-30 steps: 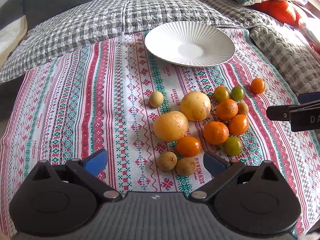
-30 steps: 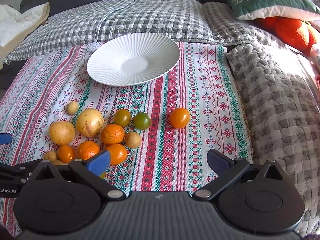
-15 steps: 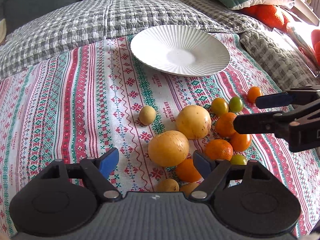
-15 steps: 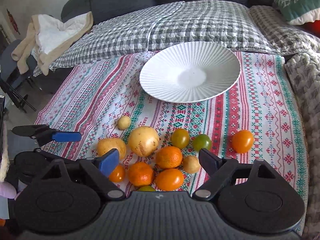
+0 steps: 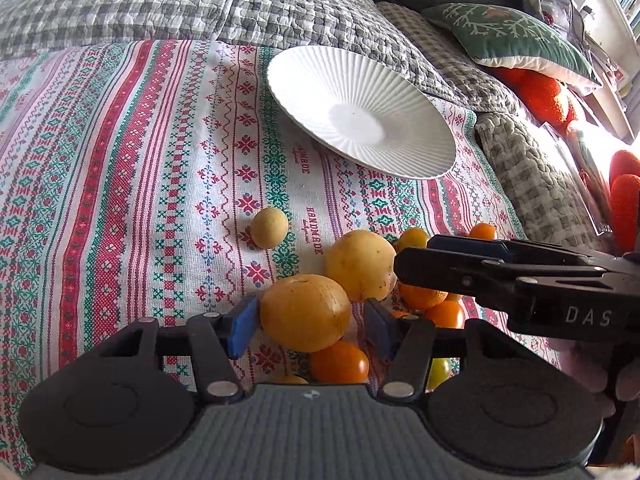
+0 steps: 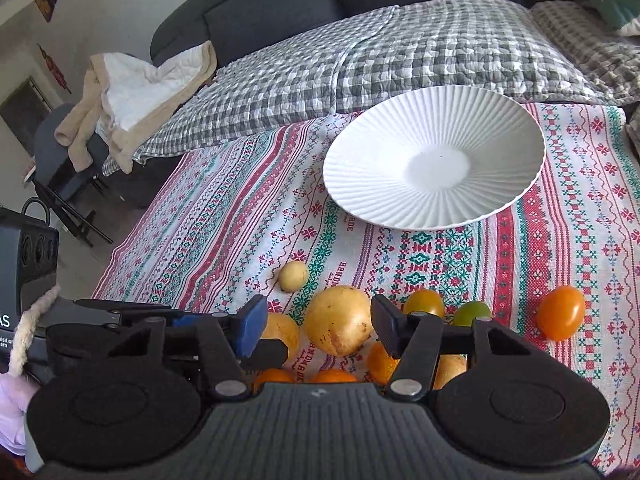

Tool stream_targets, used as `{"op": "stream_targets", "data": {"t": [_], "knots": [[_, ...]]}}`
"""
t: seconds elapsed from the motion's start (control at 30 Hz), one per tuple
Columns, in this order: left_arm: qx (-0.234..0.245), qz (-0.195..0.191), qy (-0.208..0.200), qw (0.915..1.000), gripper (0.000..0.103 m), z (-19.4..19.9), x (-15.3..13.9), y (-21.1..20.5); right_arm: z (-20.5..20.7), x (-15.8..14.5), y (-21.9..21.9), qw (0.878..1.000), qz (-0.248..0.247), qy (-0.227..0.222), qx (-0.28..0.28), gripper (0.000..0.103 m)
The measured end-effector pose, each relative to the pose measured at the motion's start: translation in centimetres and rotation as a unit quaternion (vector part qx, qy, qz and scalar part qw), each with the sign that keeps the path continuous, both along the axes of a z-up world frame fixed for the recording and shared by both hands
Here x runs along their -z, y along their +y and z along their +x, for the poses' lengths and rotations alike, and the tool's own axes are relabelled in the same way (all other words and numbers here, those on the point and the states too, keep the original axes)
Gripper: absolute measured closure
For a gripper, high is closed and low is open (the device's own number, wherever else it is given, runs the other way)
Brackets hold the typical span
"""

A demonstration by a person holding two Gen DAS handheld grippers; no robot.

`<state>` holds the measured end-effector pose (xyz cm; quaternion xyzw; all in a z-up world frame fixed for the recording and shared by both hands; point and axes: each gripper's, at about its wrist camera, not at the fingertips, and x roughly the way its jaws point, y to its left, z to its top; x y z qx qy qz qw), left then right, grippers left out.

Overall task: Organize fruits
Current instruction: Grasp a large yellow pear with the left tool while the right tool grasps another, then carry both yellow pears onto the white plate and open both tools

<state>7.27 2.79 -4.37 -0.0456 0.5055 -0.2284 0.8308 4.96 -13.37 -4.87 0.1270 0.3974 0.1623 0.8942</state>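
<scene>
Fruit pile sits on the red-green-white patterned woven cloth (image 5: 132,184) over a bed or sofa, near side of the empty white ribbed ceramic plate (image 5: 360,108).

Left gripper (image 5: 310,322): fingers closing around the nearer large yellow round fruit (image 5: 304,312). Left blue pad looks at or just touching the skin, right pad shows a small gap. Not a firm grip yet.

Right gripper (image 6: 318,326): fingers closing around the other large yellow round fruit (image 6: 340,320). Gaps visible on both sides, nothing held.

Handling, my read:
- Both big fruits are smooth, firm-skinned, slightly speckled, probably moderately heavy. Grip across the widest middle; off-centre and they'd squirt out.
- Soft cloth on padding, so they roll easily when nudged.
- Small orange mandarins (image 5: 420,296) have dimpled peel, better friction.
- Glossy orange cherry tomato (image 5: 340,362) and the lone one (image 6: 560,312) are thin-skinned, slippery, easy to crush; light squeeze only.
- Small pale yellow round fruit (image 5: 269,227) sits apart, matte, easy pick.
- Plate is rigid, fragile, shallow: round fruit could roll inside it.
</scene>
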Motion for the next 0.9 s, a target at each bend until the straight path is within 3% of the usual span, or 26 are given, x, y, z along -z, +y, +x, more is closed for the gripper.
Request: {"op": "stream_targets", "data": {"t": [0.17,0.37,0.67,0.8,0.9], "knots": [[0.003,0.003,0.002,1.0,0.058,0.1,0.5,0.0,0.5,1.0,0.5,1.0,-0.023,0.012,0.003,0.057],[0.009,0.003,-0.009,0.9999,0.059,-0.1,0.3,0.1,0.7,1.2,0.3,1.0,-0.015,0.017,0.012,0.059],[-0.005,0.049,-0.032,0.9983,0.06,-0.5,-0.8,1.3,0.8,1.4,1.6,0.998,-0.057,0.01,-0.003,0.059],[-0.015,0.062,-0.036,0.9973,0.06,-0.6,-1.0,1.9,0.9,1.7,2.9,0.996,-0.086,0.008,-0.013,0.054],[-0.022,0.068,-0.032,0.9969,0.06,-0.5,-0.8,2.3,1.0,2.0,4.0,0.993,-0.112,0.004,-0.02,0.045]]}}
